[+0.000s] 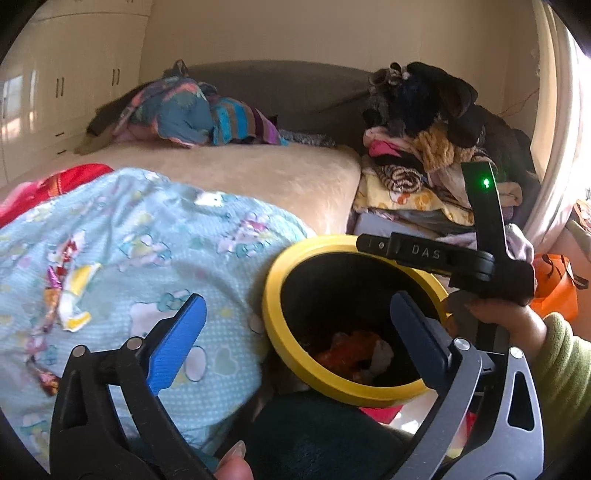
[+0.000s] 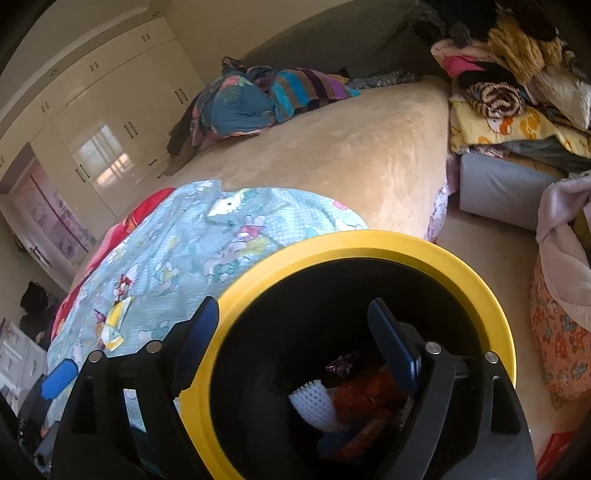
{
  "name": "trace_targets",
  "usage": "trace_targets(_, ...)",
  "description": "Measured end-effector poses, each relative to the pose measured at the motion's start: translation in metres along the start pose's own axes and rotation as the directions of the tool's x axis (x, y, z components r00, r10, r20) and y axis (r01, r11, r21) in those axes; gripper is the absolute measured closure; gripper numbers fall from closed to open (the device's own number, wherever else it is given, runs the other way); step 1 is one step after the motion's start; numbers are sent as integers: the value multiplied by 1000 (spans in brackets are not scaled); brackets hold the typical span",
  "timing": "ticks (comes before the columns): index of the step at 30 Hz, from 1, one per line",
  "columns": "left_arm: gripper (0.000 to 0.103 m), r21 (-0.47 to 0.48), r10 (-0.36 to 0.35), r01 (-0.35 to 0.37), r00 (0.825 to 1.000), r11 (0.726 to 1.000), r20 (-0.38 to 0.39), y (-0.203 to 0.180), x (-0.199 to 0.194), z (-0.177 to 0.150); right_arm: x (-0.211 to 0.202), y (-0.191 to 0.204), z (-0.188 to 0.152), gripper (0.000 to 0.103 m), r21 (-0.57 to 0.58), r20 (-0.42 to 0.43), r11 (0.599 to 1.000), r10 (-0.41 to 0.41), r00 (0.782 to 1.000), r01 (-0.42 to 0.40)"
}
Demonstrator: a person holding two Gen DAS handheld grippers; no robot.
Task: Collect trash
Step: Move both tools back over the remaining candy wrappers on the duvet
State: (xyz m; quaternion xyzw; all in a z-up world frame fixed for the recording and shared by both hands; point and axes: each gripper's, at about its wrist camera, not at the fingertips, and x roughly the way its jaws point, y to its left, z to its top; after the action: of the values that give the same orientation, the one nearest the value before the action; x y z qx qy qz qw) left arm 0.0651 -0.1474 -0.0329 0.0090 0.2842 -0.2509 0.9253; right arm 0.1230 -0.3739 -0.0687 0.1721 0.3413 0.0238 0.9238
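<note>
Left wrist view: left gripper (image 1: 297, 325) spread wide, holding nothing; one finger over the blue quilt (image 1: 129, 240), the other over the yellow-rimmed bin (image 1: 273, 295), which touches the bed edge
Wrappers (image 1: 68, 295): on the quilt, near its left edge
Right gripper (image 1: 480, 266): above the bin's far rim; jaws hidden here

Right wrist view: right gripper (image 2: 291, 343) released, straddling the bin's near rim
Bin contents (image 2: 354, 402): orange scrap, white mesh, perhaps foil

A wide bed with a plush beige cover (image 2: 332, 147) fills the room. Glossy cream wardrobe doors with dark handles (image 2: 110, 122), reflecting window light, line its far side. A grey padded headboard (image 1: 280, 88) backs plain cream walls (image 1: 295, 33).
</note>
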Motion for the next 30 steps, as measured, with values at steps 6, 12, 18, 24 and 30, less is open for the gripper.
trace_targets(6, 11, -33, 48, -47, 998, 998, 48, 14, -19, 6, -5, 20, 1, 21, -39, 20, 999, 25, 999, -24)
trace_targets(12, 11, -65, 92, -87, 992, 994, 82, 30, -35, 10, -12, 38, 1, 19, -69, 46, 996, 52, 998, -49)
trace_targets(18, 11, -97, 128, -118, 986, 988, 109, 42, -48, 13, -20, 57, 1, 18, -116, 66, 991, 79, 995, -71)
trace_targets(24, 11, -119, 159, -145, 979, 982, 125, 53, -57, 14, -25, 71, 0, 17, -146, 74, 985, 101, 992, -89)
trace_targets(30, 11, -150, 204, -183, 969, 972, 136, 68, -66, 13, -29, 85, -3, 17, -176, 75, 978, 126, 989, -111)
